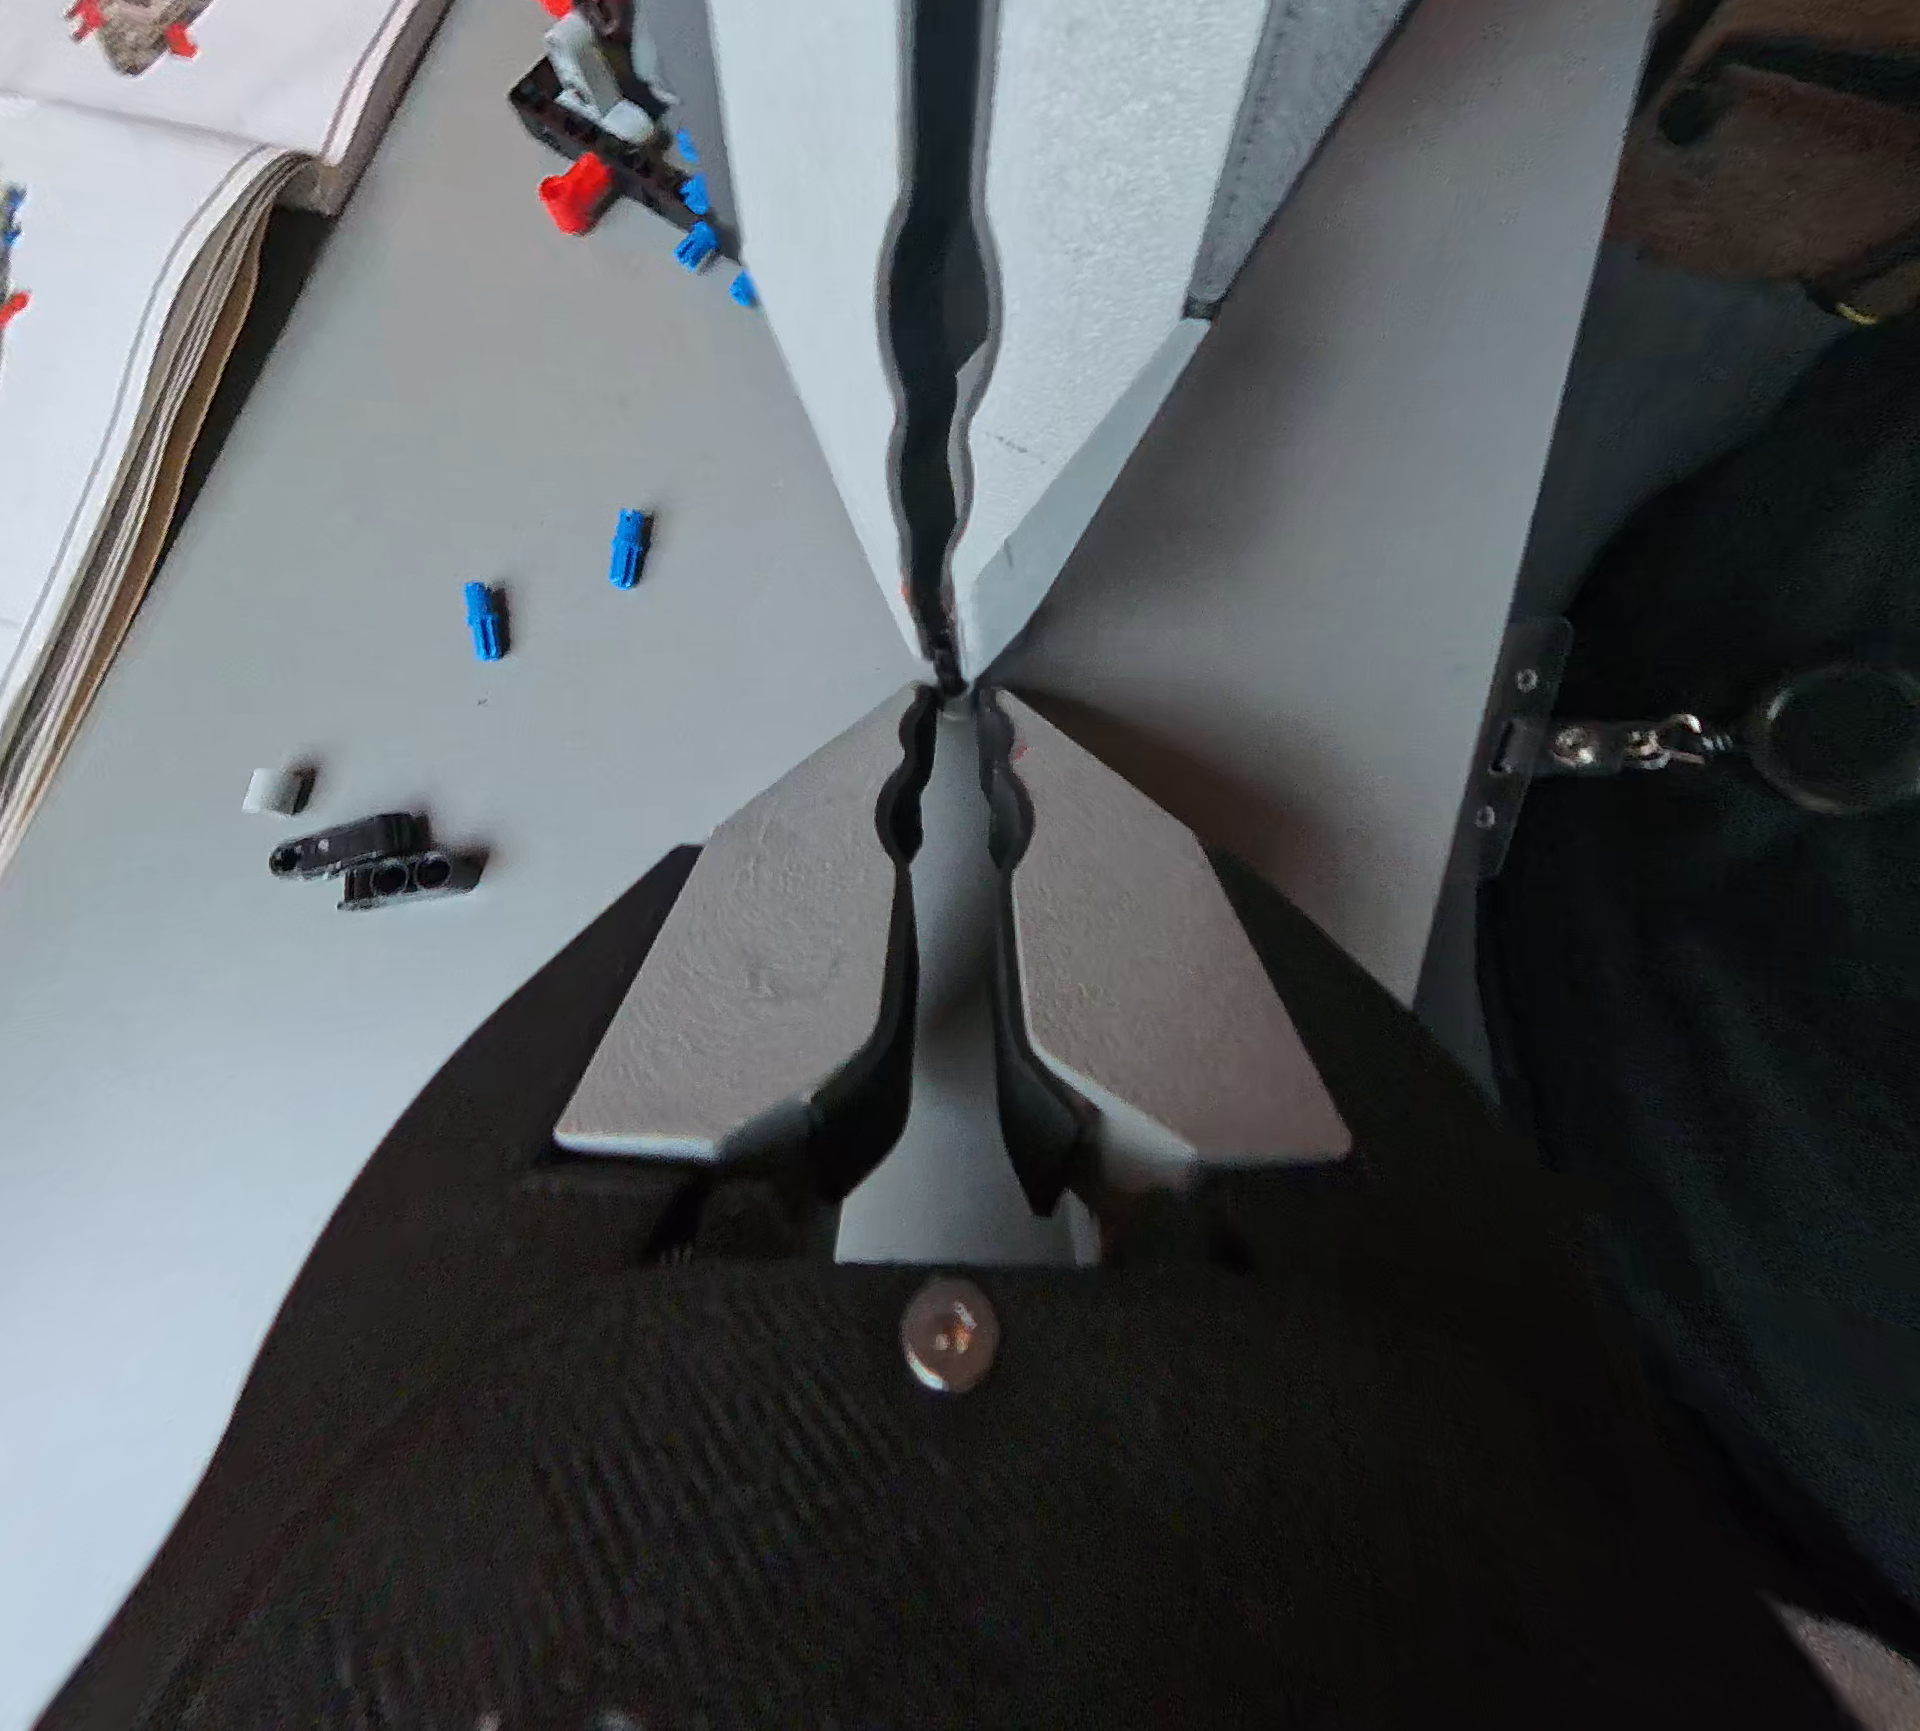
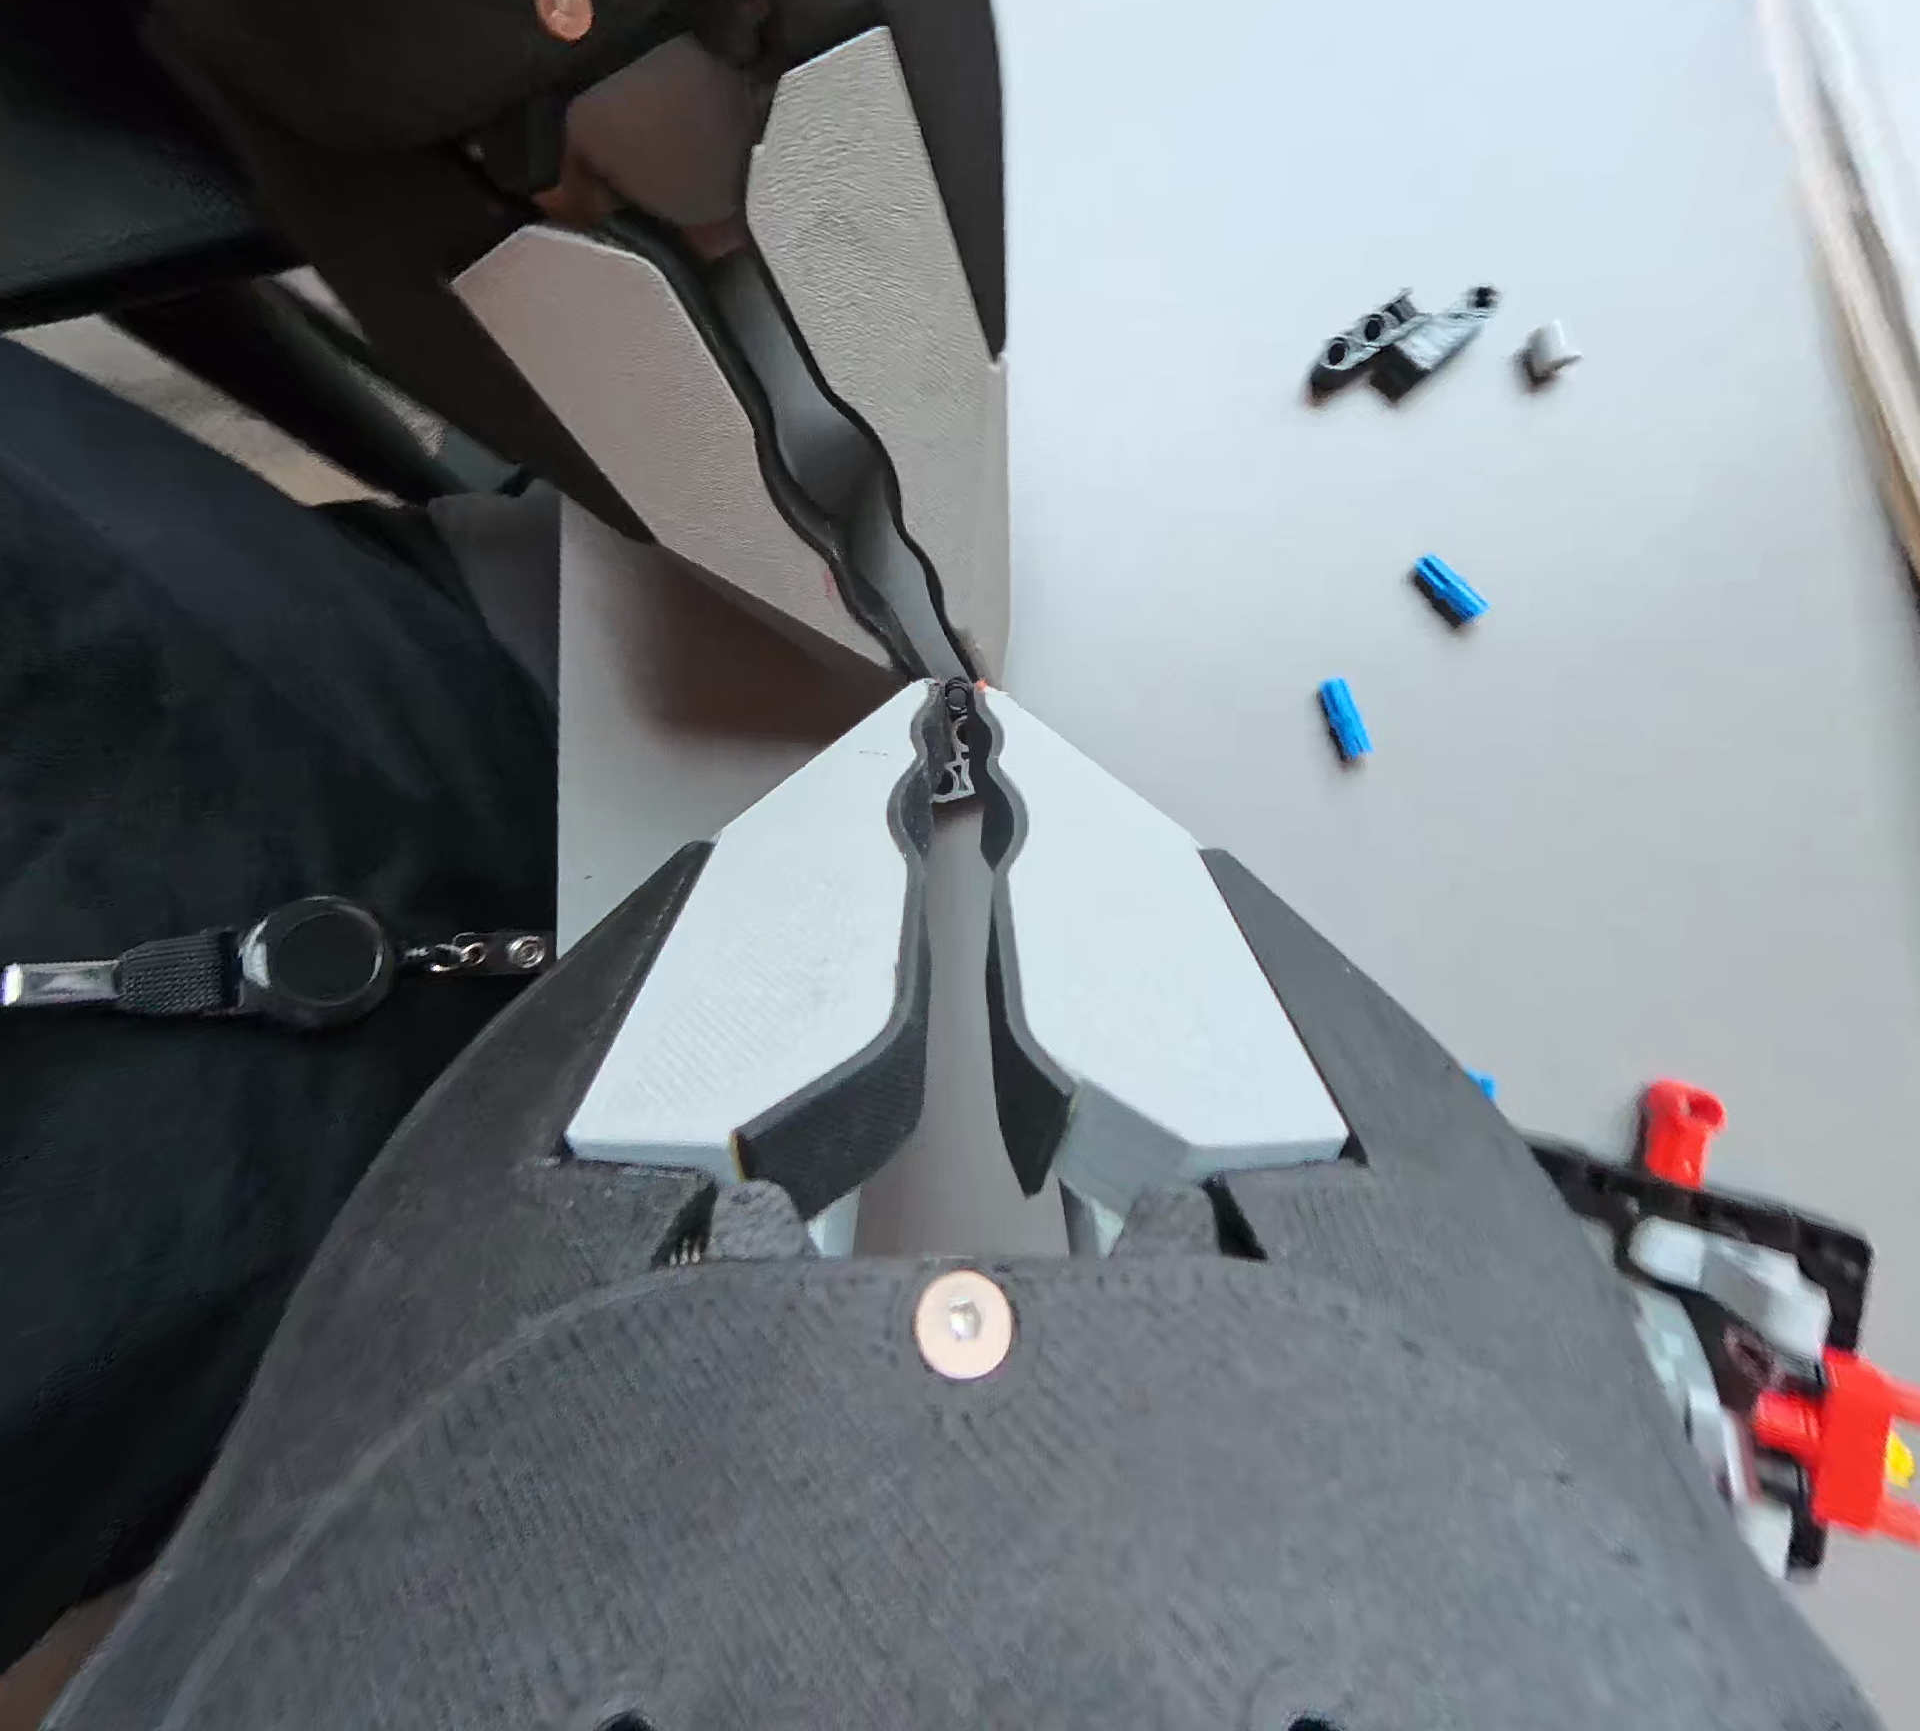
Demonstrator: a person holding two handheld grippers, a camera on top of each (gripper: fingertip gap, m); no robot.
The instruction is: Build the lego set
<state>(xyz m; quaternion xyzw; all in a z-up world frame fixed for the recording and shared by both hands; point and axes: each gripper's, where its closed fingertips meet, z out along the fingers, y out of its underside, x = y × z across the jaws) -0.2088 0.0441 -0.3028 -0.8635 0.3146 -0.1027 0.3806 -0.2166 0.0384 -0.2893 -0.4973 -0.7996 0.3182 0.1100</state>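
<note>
My two grippers meet tip to tip above the grey table. My right gripper is shut on a small black lego piece that sits between its tips. In the left wrist view it comes in from the top. My left gripper is closed down on something small and pale at its tips, which touch the black piece. In the right wrist view it reaches in from the upper left. The partly built black, grey and red model lies on the table behind, also at the lower right.
Two blue pins lie loose on the table. Two black beams and a small white piece lie nearby. An open instruction book lies at the left. A person in dark clothing with a badge reel sits at the table edge. My two grippers' fingertips are within a few centimetres of each other.
</note>
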